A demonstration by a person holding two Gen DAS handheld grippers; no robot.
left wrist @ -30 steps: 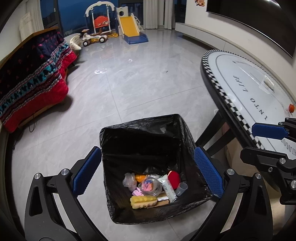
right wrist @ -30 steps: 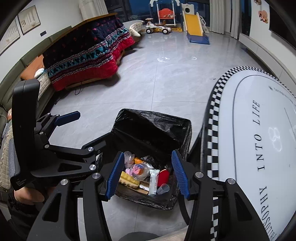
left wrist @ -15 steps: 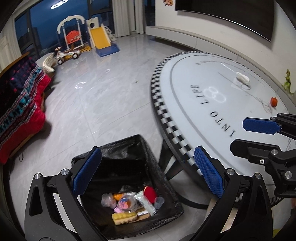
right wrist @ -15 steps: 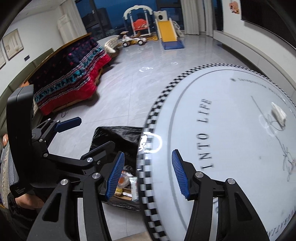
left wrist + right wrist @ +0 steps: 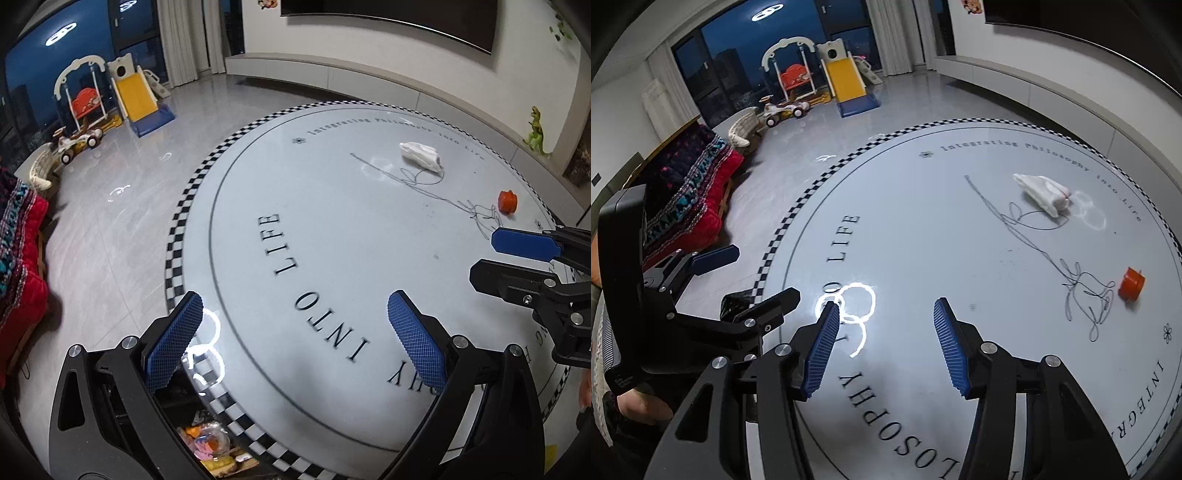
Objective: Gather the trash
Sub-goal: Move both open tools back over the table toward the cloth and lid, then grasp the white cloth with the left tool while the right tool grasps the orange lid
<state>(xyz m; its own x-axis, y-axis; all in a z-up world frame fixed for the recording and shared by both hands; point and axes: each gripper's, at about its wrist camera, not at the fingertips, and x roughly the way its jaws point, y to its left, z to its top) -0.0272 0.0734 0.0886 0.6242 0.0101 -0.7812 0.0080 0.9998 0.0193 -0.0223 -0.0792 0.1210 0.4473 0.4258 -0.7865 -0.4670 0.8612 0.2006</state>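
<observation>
A crumpled white wrapper (image 5: 421,156) (image 5: 1042,190) and a small orange cap (image 5: 506,201) (image 5: 1130,283) lie on the far side of the round white table (image 5: 332,229) (image 5: 942,240). My left gripper (image 5: 295,325) is open and empty over the table's near left edge. My right gripper (image 5: 884,321) is open and empty above the table, short of both items. The black-lined trash bin (image 5: 207,446) with several bits of trash shows only partly, under the table edge at bottom left.
The table has a checkered rim (image 5: 184,221) and printed lettering. A sofa with a red patterned blanket (image 5: 698,192) stands at left. A toy slide (image 5: 136,99), a swing and ride-on cars sit by the far window. Grey tiled floor (image 5: 110,221) lies between.
Both grippers have swung from over the trash bin to the right and up over the table. The wrapper and the orange cap have come closer. Both grippers stayed open.
</observation>
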